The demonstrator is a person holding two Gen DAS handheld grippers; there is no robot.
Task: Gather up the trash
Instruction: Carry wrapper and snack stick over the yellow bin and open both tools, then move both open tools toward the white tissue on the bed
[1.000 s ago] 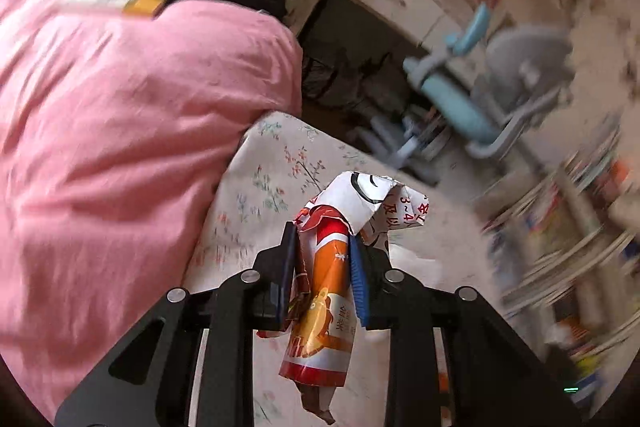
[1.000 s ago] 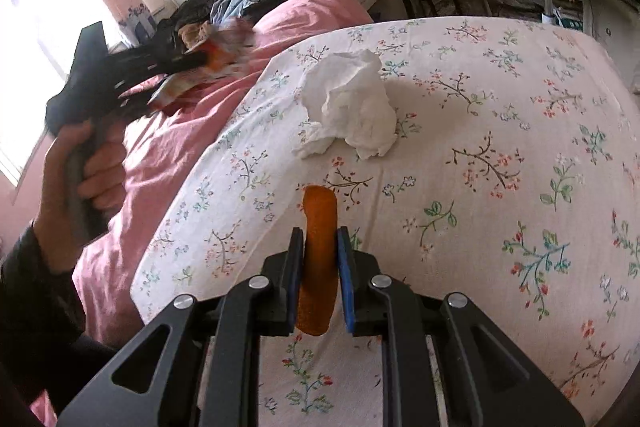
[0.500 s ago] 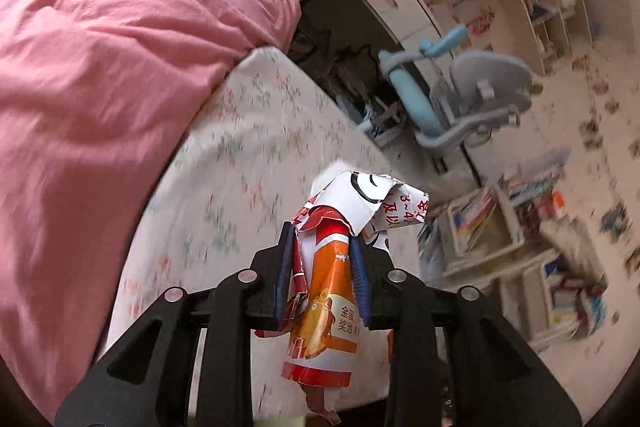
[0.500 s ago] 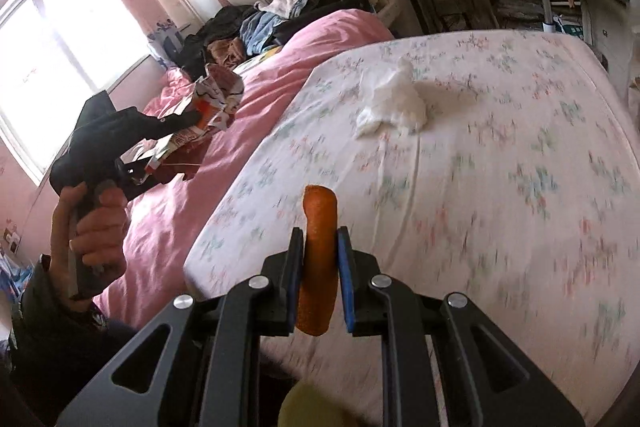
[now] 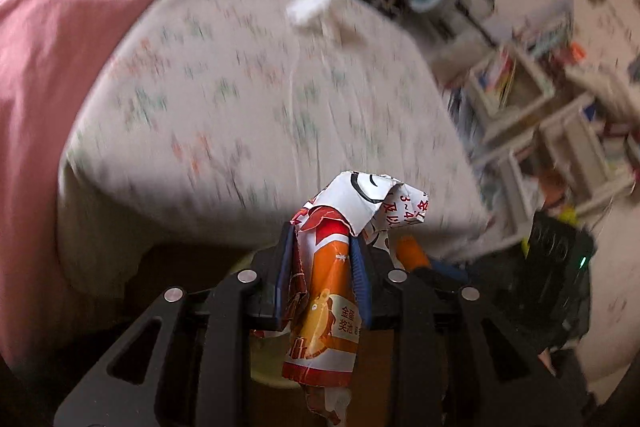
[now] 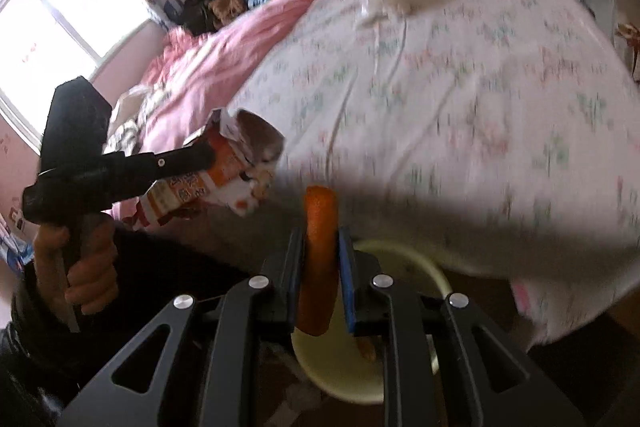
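The left gripper (image 5: 322,275) clamps a crumpled orange snack wrapper (image 5: 324,307) at lower centre; the right gripper (image 6: 318,275) clamps an orange peel (image 6: 318,259) above a pale yellow bin (image 6: 344,379); a white tissue (image 5: 308,7) lies on the bed (image 5: 240,107), upper centre.

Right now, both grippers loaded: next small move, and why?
Probably ease the right gripper lower over the yellow bin and open it: the orange peel sits clamped right above the bin's opening, while the left gripper holds its wrapper off to the side.
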